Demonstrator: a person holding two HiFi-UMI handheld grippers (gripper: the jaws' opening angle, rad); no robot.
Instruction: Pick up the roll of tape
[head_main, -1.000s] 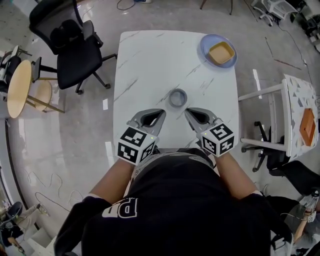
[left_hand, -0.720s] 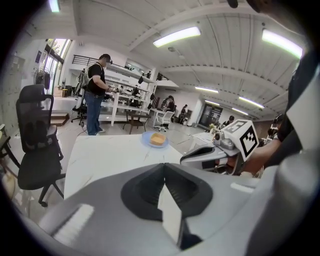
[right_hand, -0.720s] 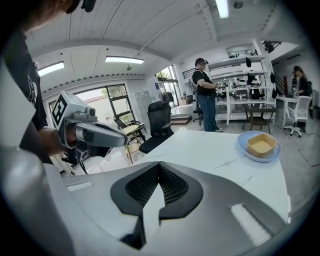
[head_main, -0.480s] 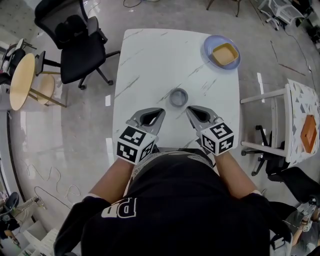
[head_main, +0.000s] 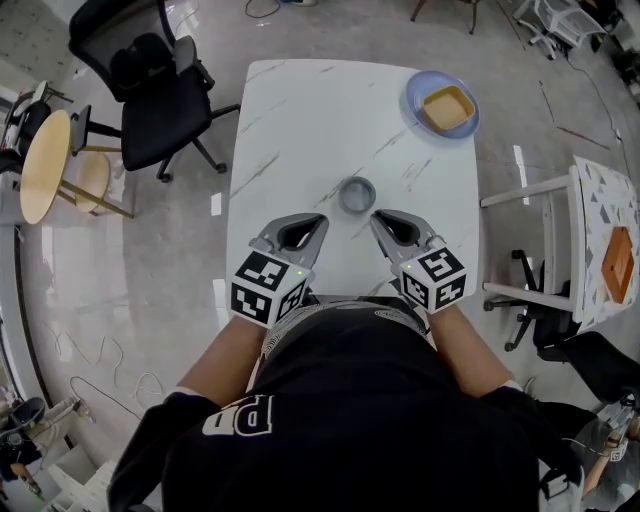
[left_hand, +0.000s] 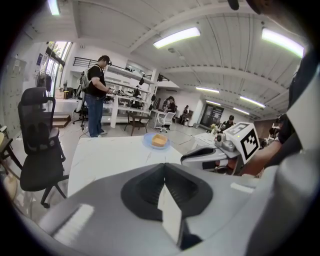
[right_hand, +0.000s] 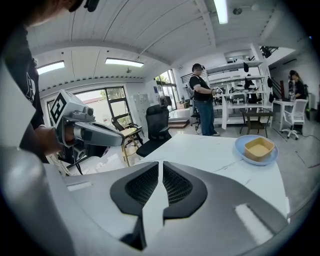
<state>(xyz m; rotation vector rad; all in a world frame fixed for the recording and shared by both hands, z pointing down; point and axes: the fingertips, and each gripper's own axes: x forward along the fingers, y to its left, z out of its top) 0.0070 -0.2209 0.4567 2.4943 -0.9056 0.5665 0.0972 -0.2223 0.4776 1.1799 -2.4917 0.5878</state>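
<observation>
Head view shows the roll of tape (head_main: 356, 194) untouched on the bench (head_main: 300, 120), just beyond the left tool (head_main: 322, 219) and the right tool (head_main: 375, 217), both pressed together and empty, so I judge the pickup is not yet started.

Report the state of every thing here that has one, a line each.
Grey roll of tape: lying flat on the white marble table, not gripped.
Left gripper: fingers shut, empty.
Right gripper: fingers shut, empty.
Tan square bowl: upright on the round blue plate.
Black office chair: unoccupied.
</observation>
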